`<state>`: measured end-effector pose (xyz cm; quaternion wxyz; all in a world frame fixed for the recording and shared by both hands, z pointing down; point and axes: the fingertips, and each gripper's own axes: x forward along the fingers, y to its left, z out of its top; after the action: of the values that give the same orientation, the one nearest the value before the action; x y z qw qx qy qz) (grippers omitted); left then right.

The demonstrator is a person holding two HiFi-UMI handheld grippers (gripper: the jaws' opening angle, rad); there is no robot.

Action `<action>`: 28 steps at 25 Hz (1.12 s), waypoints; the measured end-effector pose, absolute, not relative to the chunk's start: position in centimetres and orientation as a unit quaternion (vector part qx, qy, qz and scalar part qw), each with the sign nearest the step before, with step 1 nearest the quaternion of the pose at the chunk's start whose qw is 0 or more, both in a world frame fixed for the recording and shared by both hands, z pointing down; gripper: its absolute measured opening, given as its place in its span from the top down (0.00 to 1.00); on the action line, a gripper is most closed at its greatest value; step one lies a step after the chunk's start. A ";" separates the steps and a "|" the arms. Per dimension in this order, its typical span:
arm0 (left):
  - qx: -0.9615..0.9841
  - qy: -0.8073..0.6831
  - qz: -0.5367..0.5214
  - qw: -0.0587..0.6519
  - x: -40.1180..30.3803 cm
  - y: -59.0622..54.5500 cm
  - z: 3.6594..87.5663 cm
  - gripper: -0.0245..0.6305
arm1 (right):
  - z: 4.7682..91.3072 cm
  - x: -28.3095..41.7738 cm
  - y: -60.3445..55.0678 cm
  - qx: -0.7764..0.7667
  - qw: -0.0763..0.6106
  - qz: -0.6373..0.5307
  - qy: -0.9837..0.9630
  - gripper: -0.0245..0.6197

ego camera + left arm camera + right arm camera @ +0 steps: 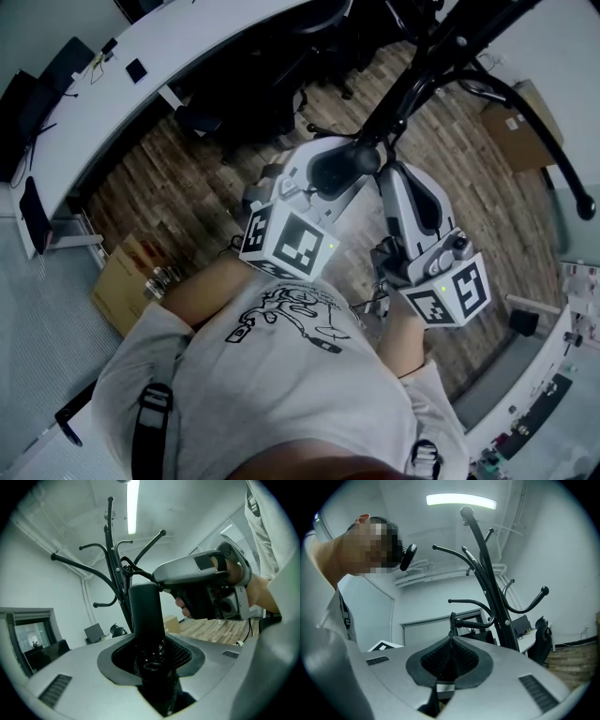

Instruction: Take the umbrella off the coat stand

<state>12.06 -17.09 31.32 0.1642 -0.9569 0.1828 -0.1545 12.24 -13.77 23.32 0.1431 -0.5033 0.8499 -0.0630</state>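
A folded black umbrella (146, 616) stands upright between the pads of my left gripper (150, 654), which is shut on it. In the head view the umbrella's end (367, 157) shows at the left gripper's (349, 171) tip, right beside the black coat stand (441, 58). My right gripper (451, 641) is shut on the umbrella's thin black strap (452, 620), which runs up to a curved hook (476, 623) of the stand (492, 583). From the left gripper view, the right gripper (158, 580) reaches the umbrella's top just in front of the stand (115, 573).
A long white desk (187, 52) curves along the far side, with dark office chairs (272, 94) tucked under it. Cardboard boxes sit at the left (127, 281) and far right (516, 131) on the wooden floor. The stand's hooks (553, 141) spread out overhead.
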 end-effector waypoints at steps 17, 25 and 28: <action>-0.955 0.184 -0.161 0.171 13.2 -18.9 30.9 0.68 | 23.0 13.7 -15.5 -0.532 0.165 -0.072 0.827 0.93; -0.956 0.183 -0.158 0.169 13.1 -19.5 30.1 0.68 | 22.2 13.6 -16.0 -0.534 0.175 -0.068 0.824 0.93; -0.956 0.182 -0.158 0.168 13.1 -19.5 30.2 0.68 | 22.1 13.6 -15.8 -0.530 0.182 -0.064 0.826 0.93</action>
<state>13.11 -19.50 30.17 0.1678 -0.9560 0.1815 -0.1578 13.55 -15.80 22.08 0.1822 -0.5295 0.8260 -0.0643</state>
